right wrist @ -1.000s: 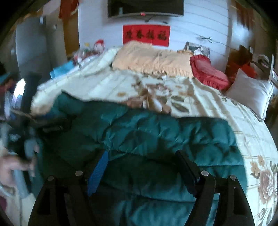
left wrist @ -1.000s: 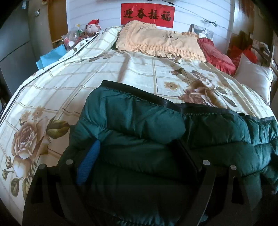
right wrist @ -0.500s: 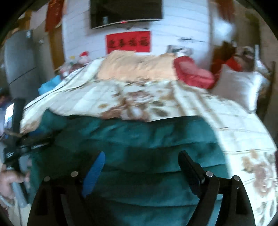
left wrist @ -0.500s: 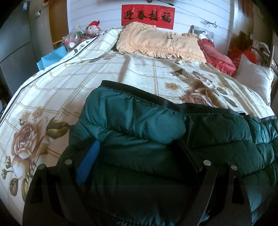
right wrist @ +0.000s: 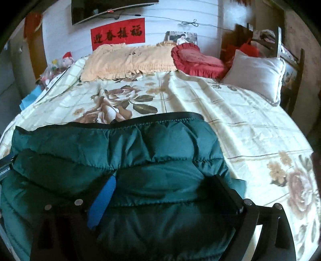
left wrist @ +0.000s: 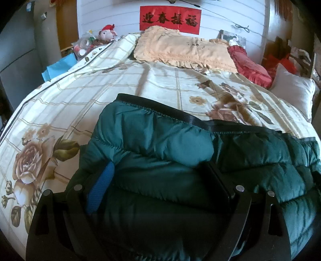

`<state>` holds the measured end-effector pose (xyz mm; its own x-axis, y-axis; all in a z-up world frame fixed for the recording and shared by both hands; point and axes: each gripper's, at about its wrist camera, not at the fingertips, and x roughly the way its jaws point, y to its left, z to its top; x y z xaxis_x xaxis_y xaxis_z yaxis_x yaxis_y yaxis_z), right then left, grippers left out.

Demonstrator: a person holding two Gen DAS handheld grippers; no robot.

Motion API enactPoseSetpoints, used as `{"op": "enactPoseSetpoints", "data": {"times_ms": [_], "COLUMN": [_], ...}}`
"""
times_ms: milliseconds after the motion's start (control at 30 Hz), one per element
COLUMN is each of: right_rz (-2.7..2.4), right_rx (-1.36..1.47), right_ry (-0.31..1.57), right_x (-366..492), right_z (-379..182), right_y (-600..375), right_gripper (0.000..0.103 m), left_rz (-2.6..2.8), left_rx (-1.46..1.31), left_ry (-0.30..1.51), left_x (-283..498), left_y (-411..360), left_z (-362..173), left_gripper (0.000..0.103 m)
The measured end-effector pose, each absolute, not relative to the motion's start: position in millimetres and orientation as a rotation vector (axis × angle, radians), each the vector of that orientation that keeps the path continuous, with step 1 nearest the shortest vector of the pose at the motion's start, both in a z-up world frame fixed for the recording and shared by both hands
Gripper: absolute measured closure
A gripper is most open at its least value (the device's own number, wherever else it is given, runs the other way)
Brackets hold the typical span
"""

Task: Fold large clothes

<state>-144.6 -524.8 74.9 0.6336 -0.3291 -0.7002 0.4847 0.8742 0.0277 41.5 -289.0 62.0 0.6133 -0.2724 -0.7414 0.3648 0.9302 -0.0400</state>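
Observation:
A dark green puffer jacket lies folded on a floral bedspread, its black hem along the far edge. My left gripper has its jaws wide apart with a thick bulge of the jacket's left part between them. In the right wrist view the same jacket fills the lower left. My right gripper also stands wide apart, with the jacket's right end puffed up between the fingers. Whether either gripper pinches cloth is hidden under the padding.
At the head of the bed lie a peach frilled pillow, a red heart cushion and a white pillow. A soft toy and clutter sit at the far left corner. A red banner hangs on the wall.
My right gripper has swung right and moved over the jacket's right end; the view now faces the bed head. The left gripper has barely moved.

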Motion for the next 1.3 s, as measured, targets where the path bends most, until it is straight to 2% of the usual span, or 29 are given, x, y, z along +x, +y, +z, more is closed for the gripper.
{"op": "enactPoseSetpoints", "data": {"times_ms": [133, 300, 600, 1000, 1133, 1200, 1233, 1300], "right_rz": [-0.407, -0.358, -0.382, -0.363, -0.309, -0.269, -0.254, -0.209], "right_rx": [0.256, 0.203, 0.330, 0.509, 0.578, 0.605, 0.610, 0.617], "right_ry": [0.675, 0.687, 0.736, 0.767, 0.767, 0.768, 0.767, 0.762], "right_x": [-182.9, -227.1, -284.4, -292.4, -285.8, -280.3, -278.2, -270.4], "right_z": [98.6, 109.2, 82.0, 49.8, 37.9, 32.4, 31.1, 29.2], "right_y": [-508.9, -493.4, -511.6, -531.0, -537.5, -538.4, -537.8, -535.4], "right_gripper": [0.010, 0.010, 0.010, 0.010, 0.001, 0.001, 0.001, 0.001], "left_rz": [-0.414, -0.468, -0.448, -0.520, -0.583, -0.612, -0.624, -0.635], "left_rx": [0.107, 0.102, 0.090, -0.055, -0.161, -0.186, -0.197, -0.216], "left_ry": [0.862, 0.846, 0.850, 0.967, 1.014, 1.024, 1.033, 1.060], "left_x": [32.5, 1.0, -35.2, -33.8, -28.1, -26.3, -25.3, -22.3], "left_y": [-272.1, -236.5, -173.7, -145.9, -143.6, -146.0, -148.2, -152.6], "left_z": [77.6, 99.2, 92.1, 57.5, 44.8, 40.8, 38.5, 33.4], "left_gripper": [0.013, 0.013, 0.013, 0.013, 0.013, 0.013, 0.012, 0.004]}}
